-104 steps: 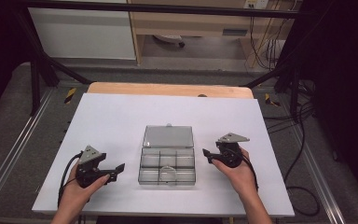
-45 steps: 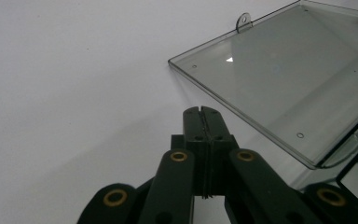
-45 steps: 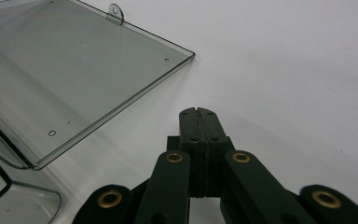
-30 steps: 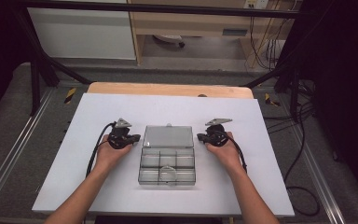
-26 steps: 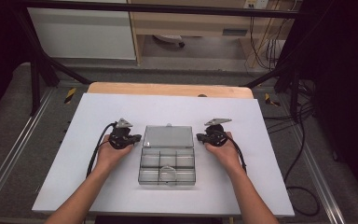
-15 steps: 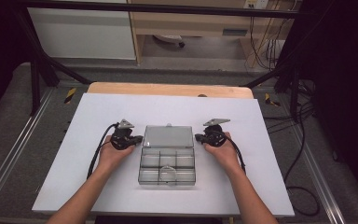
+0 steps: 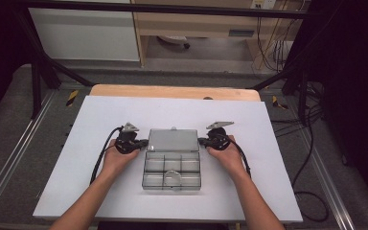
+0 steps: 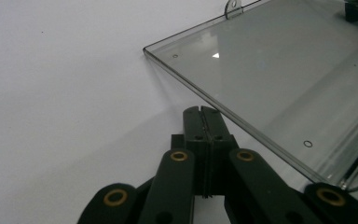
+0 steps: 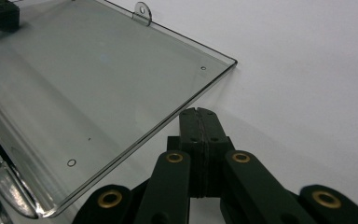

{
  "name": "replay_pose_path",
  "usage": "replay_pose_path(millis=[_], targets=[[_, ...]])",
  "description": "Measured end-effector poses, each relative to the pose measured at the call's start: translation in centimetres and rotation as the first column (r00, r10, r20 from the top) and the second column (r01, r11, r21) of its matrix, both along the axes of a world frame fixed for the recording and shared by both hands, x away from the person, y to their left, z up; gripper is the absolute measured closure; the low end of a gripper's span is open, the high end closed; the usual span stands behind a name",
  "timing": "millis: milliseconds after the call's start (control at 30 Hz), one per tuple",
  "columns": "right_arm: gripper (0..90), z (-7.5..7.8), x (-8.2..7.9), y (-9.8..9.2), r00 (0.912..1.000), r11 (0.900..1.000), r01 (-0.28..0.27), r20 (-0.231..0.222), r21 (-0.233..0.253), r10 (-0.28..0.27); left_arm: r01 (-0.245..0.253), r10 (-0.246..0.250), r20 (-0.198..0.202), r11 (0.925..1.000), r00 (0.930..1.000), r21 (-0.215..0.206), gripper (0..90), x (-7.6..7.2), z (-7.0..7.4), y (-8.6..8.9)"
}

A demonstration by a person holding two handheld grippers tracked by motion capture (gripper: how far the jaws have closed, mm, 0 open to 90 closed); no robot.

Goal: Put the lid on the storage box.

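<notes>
High view: clear compartment box (image 7: 171, 167) sits mid-mat on the white table (image 7: 86, 120), its lid (image 7: 172, 140) laid open at the far side, my hands flanking that lid.
Left gripper view: my left gripper (image 8: 202, 112) has its jaws pressed together, tip just under the lid's (image 8: 279, 84) side edge; contact unclear.
Right gripper view: my right gripper (image 9: 197, 113) is likewise closed on nothing, at the opposite edge of the lid (image 9: 88, 88); the hanging tab (image 9: 142, 12) shows here.

A lab: black frame rig (image 7: 38, 72), loose cables (image 7: 268, 33), white table (image 7: 100, 115)
</notes>
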State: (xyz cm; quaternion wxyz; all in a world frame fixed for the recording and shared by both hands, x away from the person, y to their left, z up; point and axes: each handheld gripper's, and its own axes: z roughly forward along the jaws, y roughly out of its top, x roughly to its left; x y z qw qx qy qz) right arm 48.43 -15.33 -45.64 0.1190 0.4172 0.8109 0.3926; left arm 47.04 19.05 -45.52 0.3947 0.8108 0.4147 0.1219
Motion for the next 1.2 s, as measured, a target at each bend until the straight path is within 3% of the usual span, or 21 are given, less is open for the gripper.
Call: replay_pose_path(millis=[567,700,800,1200], targets=[[90.0,0.05,0.29,-0.07,0.9997,1.0,-0.005,-0.024,0.013,0.005,0.001,-0.001,-0.014,0.9997,0.9999,-0.025,89.8,0.21,-0.13,0.2],[90.0,0.34,0.01,-0.07,0.9982,1.0,-0.022,-0.056,0.002,0.022,0.001,-0.001,-0.013,0.9996,0.9999,-0.028,89.8,0.23,-0.16,0.22],[90.0,0.38,-0.12,0.0,0.9982,0.999,-0.032,-0.051,-0.012,0.031,0.0,-0.001,-0.013,0.9996,0.9999,-0.027,89.7,0.25,-0.15,0.19],[90.0,0.11,0.78,0.2,0.9987,0.999,-0.023,-0.045,0.027,0.024,0.004,-0.004,-0.013,0.999,0.9999,-0.045,89.8,0.54,-0.19,-0.07]])
